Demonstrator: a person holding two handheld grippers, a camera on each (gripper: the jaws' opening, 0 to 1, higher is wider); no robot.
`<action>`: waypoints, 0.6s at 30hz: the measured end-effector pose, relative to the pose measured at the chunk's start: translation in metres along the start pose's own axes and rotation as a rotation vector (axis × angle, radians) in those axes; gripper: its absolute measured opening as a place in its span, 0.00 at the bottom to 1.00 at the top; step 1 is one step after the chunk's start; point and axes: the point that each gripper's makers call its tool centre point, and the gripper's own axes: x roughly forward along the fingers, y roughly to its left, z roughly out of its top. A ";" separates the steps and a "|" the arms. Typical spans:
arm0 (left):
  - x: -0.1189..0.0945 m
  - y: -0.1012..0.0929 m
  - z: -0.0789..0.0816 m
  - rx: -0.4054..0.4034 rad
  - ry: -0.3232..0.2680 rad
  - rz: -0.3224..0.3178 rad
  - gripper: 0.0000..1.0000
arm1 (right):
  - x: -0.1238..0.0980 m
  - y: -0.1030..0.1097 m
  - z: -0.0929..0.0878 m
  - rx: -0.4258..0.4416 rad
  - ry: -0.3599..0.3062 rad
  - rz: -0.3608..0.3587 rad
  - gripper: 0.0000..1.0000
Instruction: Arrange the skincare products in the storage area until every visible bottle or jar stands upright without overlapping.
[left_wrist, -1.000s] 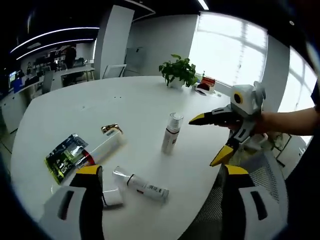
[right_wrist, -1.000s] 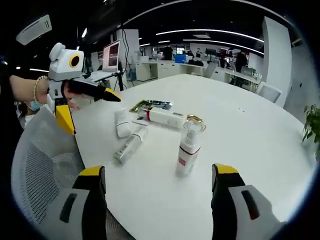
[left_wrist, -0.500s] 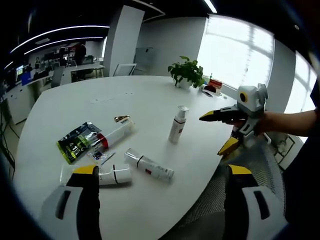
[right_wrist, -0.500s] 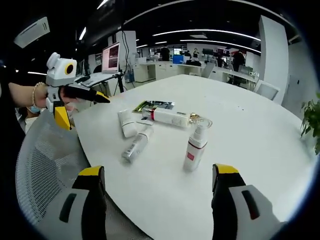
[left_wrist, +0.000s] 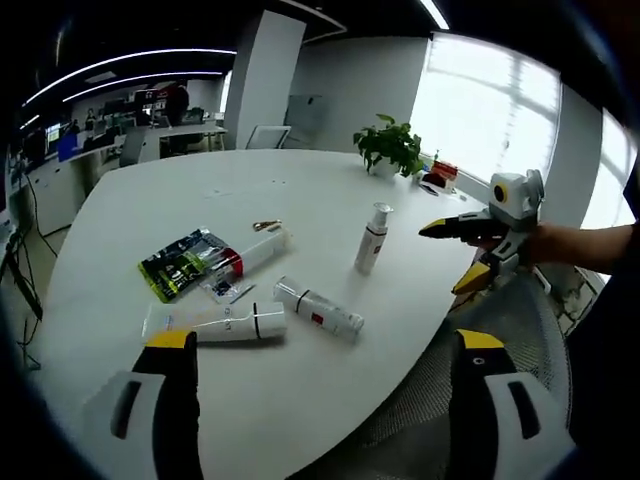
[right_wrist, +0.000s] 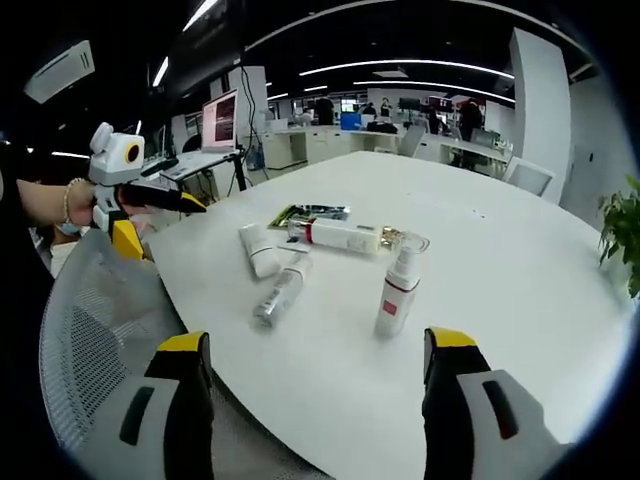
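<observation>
A white spray bottle (left_wrist: 372, 238) (right_wrist: 398, 292) stands upright on the round white table (left_wrist: 130, 215) (right_wrist: 500, 260). Three tubes lie flat: a silver-white one (left_wrist: 318, 307) (right_wrist: 280, 295), a plain white one (left_wrist: 225, 322) (right_wrist: 260, 250), and a white one with a red band and gold cap (left_wrist: 250, 252) (right_wrist: 345, 236). A green-black sachet (left_wrist: 183, 262) (right_wrist: 305, 212) lies beside them. My left gripper (left_wrist: 325, 400) (right_wrist: 165, 225) is open and empty, off the table's near edge. My right gripper (right_wrist: 320, 400) (left_wrist: 445, 260) is open too, apart from every product.
A grey mesh chair (left_wrist: 480, 330) (right_wrist: 90, 330) sits at the table's edge between the grippers. A potted plant (left_wrist: 390, 148) and small items stand at the far side by the window. A small flat packet (left_wrist: 228, 290) lies among the tubes. Office desks fill the background.
Both grippers have drawn back from the table, so the products look smaller and farther. The products lie where they were. Both pairs of jaws stay open.
</observation>
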 end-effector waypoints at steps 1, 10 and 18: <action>0.000 0.002 -0.001 0.002 0.000 0.001 0.99 | 0.000 0.000 0.000 0.001 0.000 -0.002 0.87; -0.005 0.003 -0.008 0.007 0.005 0.005 0.99 | -0.003 0.001 -0.004 0.008 0.009 -0.012 0.86; -0.008 0.007 -0.015 0.009 0.015 0.009 0.98 | -0.001 0.008 -0.001 0.009 -0.001 -0.011 0.86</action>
